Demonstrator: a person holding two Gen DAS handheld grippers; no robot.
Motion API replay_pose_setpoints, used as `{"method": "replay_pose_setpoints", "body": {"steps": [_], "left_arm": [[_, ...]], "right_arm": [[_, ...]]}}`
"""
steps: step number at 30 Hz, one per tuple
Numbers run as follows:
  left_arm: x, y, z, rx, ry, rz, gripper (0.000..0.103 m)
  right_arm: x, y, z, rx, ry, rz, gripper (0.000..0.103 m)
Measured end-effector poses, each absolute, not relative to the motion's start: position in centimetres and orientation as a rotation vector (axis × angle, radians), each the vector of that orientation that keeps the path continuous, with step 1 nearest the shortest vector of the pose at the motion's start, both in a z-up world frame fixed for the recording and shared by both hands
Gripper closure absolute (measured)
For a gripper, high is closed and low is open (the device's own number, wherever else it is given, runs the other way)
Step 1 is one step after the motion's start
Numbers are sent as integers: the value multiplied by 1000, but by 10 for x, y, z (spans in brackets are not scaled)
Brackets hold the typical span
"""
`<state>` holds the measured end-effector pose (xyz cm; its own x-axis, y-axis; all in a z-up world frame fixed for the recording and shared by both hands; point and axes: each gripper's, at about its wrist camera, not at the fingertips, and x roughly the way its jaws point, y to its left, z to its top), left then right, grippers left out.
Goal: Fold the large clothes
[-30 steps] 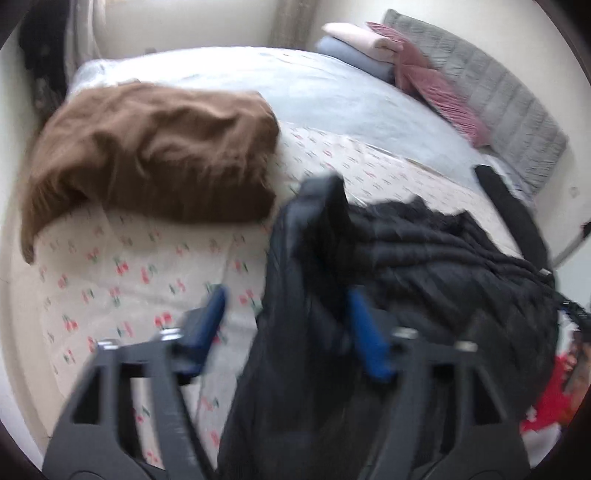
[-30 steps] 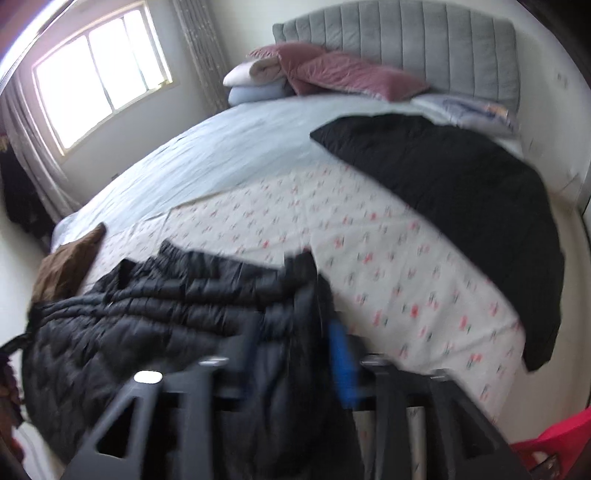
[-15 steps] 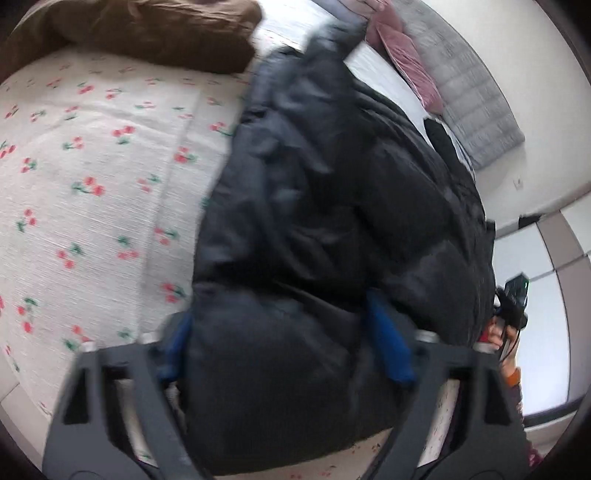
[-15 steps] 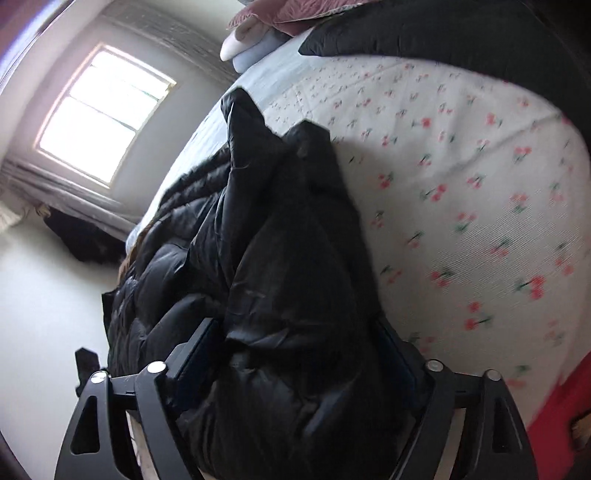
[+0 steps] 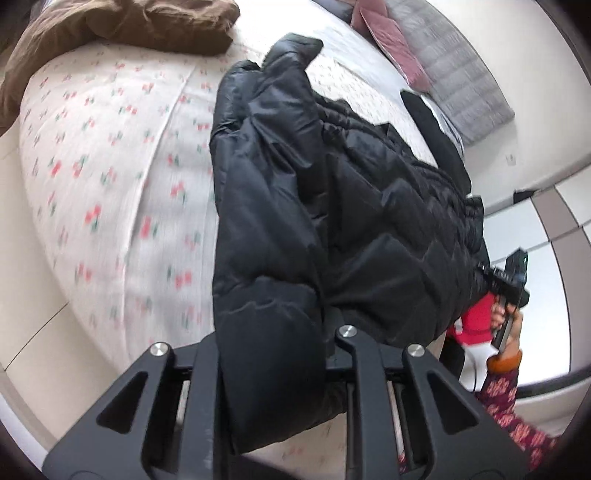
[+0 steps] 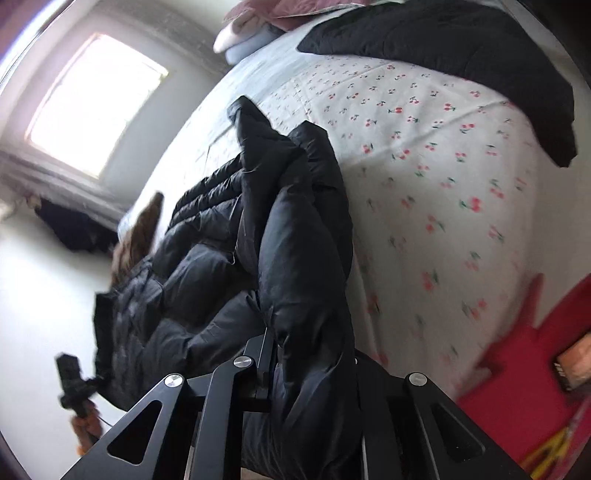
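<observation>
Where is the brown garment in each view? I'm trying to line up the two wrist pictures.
Left wrist: brown garment at the top left, on the bed.
Right wrist: brown garment at middle left, mostly hidden behind the black puffer jacket.
Shared landmark: cherry-print bedspread.

Bed, cherry-print sheet (image 6: 436, 155), grey padded headboard (image 5: 461, 85). Bright window (image 6: 96, 103) on pale wall. Pale floor (image 6: 40, 295).

A brown blanket (image 5: 122, 26) and pink pillows (image 5: 388, 40) lie on the cherry-print bedsheet (image 6: 436, 177).
</observation>
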<state>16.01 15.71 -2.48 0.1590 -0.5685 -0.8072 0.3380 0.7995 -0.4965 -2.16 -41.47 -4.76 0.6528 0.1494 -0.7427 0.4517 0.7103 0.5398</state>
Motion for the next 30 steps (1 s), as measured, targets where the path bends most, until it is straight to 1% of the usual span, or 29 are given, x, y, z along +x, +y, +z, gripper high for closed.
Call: {"method": "replay_pose_setpoints", "body": {"steps": [1,2,3,4,5,6,8,10,11,12,16,20,21,22,23,24,25,26,27,30], "left_arm": [[156,159,-28,-206,1270,-650,76],[154,160,-33,-178,1291,-638,68],[157,159,-34,-153,1303,-628,56],[157,158,-37,-109,1314,-595,50],[159,155,-35,-83,1318,-569,42],[165,152,-32,-67,1317,-552,39],[168,147,-18,-31,1289,-527,39],[173,143,0,-4,1223,-517,33],[176,141,10,9,1183,-511,28],[178,140,13,16,1162,-507,26],[195,132,28,36,1097,-493,26],[222,126,26,67,1017,-486,26],[224,122,22,72,1010,-471,31],[230,117,18,72,1012,-458,39],[237,113,13,61,1030,-459,67],[241,108,12,49,1044,-461,91],[245,106,12,31,1050,-461,92],[246,106,18,14,1028,-468,93],[243,109,25,2,1003,-486,94],[236,116,58,-43,906,-515,96]], "right_arm": [[-25,-411,-48,757,876,-197,85],[-27,-409,-48,724,893,-213,79],[-29,-413,-50,707,906,-231,72],[-27,-415,-51,698,926,-252,66],[-25,-416,-54,699,951,-275,54],[-24,-419,-55,707,970,-299,47],[-22,-423,-42,699,953,-324,47],[-28,-419,-27,656,914,-348,43],[-28,-417,-18,624,895,-362,39],[-25,-414,-7,586,873,-369,35],[4,-411,20,479,827,-354,31],[41,-419,18,405,814,-429,31],[50,-424,11,402,825,-444,31],[58,-427,4,410,835,-448,31],[65,-430,-2,428,844,-441,33],[71,-433,-8,456,846,-422,47],[75,-434,-14,481,847,-400,61],[75,-433,-17,495,846,-404,88],[73,-434,-16,513,832,-412,93],[58,-428,7,528,729,-409,96]]}}
